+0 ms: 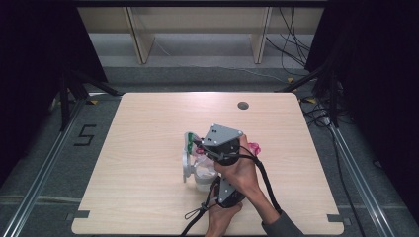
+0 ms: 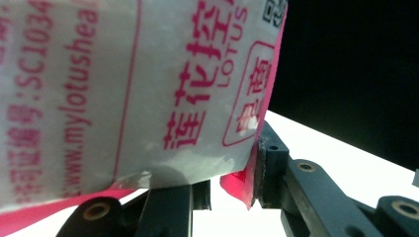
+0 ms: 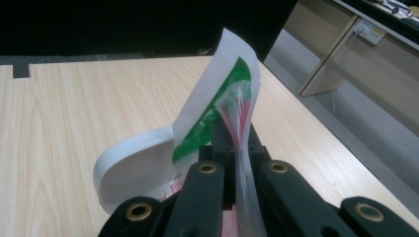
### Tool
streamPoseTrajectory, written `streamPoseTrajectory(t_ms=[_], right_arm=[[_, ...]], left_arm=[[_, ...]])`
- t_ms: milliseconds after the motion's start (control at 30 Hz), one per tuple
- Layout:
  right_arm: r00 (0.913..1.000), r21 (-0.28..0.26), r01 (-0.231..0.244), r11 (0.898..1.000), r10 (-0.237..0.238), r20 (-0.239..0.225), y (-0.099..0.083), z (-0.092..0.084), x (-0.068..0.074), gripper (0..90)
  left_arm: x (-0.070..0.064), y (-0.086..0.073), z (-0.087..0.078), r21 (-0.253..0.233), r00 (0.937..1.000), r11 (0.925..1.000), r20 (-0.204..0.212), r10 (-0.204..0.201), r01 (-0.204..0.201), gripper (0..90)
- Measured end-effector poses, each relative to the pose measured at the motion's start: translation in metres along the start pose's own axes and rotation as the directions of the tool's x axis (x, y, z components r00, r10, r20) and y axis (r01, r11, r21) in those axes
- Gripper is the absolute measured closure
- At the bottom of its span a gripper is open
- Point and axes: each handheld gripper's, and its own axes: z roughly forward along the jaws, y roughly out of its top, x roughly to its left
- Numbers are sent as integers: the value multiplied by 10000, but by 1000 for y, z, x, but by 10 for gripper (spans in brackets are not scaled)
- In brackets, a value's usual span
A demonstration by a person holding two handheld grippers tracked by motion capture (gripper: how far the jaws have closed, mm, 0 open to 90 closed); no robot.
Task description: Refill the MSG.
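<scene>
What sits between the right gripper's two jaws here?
In the right gripper view, the right gripper is shut on a gathered strip of clear plastic bag with red streaks; a white-and-green card stands right beside it.

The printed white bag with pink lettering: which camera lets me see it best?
The left gripper view: the bag looms close, its pink print readable. The high view gives a small pale bundle half hidden under the hands. The right gripper view shows clear film with pink streaks pinched in the claw.
</scene>
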Motion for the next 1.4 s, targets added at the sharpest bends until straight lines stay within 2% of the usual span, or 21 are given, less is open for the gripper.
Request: streamPoseTrajectory(t_ms=[33,67,133,167,200,233,267,300,333,367,400,433,467,733,900,1000,1100,1167,1367,1400], right_arm=[[10000,0,0,10000,0,0,0,0,0,900],[10000,-4,12,10000,-12,-53,0,-1,0,900],[10000,-18,63,10000,-63,21,1,-1,1,900],[9999,65,-139,9999,139,-76,1,-1,1,900],[9999,65,-139,9999,139,-76,1,-1,1,900],[10000,9,50,10000,-50,-4,1,-1,1,900],[10000,9,50,10000,-50,-4,1,-1,1,900],[10000,18,46,10000,-46,-12,1,-2,1,900],[10000,30,57,10000,-57,-35,2,-3,0,900],[9999,23,118,9999,-118,-35,2,-2,-1,900],[9999,11,137,9999,-137,-9,1,-1,-1,900],[10000,22,19,10000,-19,-3,1,-1,-1,900],[9999,-13,99,10000,-99,-46,1,-1,-2,900],[9998,38,-84,10000,85,-170,-1,-1,-6,900],[9999,89,10,10000,-9,-118,-1,0,-5,900],[9999,106,-156,9998,156,-62,-1,0,-4,900],[9999,27,83,10000,-83,-58,0,-1,-5,900],[10000,141,-21,9999,21,-29,-1,0,-4,900],[9999,243,-157,9996,158,-39,-1,0,-3,900],[10000,248,-11,9997,12,-40,-1,1,-3,900]], left_arm=[[3,1,-2,282,9995,9991,-7,315,-314,725],[8,2,-6,895,9943,9905,-101,1058,-1045,726],[8,3,-6,935,9931,9890,-150,1165,-1146,725],[4,1,-3,531,9986,9971,34,536,-537,726],[4,1,-3,531,9986,9971,34,536,-537,726],[9,4,-7,1111,9910,9851,-135,1333,-1310,726],[9,4,-7,1111,9910,9851,-135,1333,-1310,726],[-1,2,0,-10,10000,10000,45,63,-63,726],[-1,2,1,-61,10000,10000,64,-36,37,726],[3,3,-2,428,9992,9983,66,400,-402,726],[8,4,-5,1026,9937,9886,-103,1115,-1099,726],[0,1,1,111,10000,9999,57,49,-50,726],[-1,1,1,-37,9999,10000,119,-17,18,726],[-1,1,2,32,9999,10000,135,-12,12,726],[-1,0,2,98,9999,10000,127,-5,4,727],[-1,1,4,-60,9999,10000,153,-44,45,731],[-1,1,4,-22,9999,10000,143,-64,64,730],[-1,0,5,-67,9997,9999,225,-130,131,730],[-2,1,5,-67,9999,9999,110,-132,133,731],[6,2,0,803,9970,9938,28,773,-773,732]])
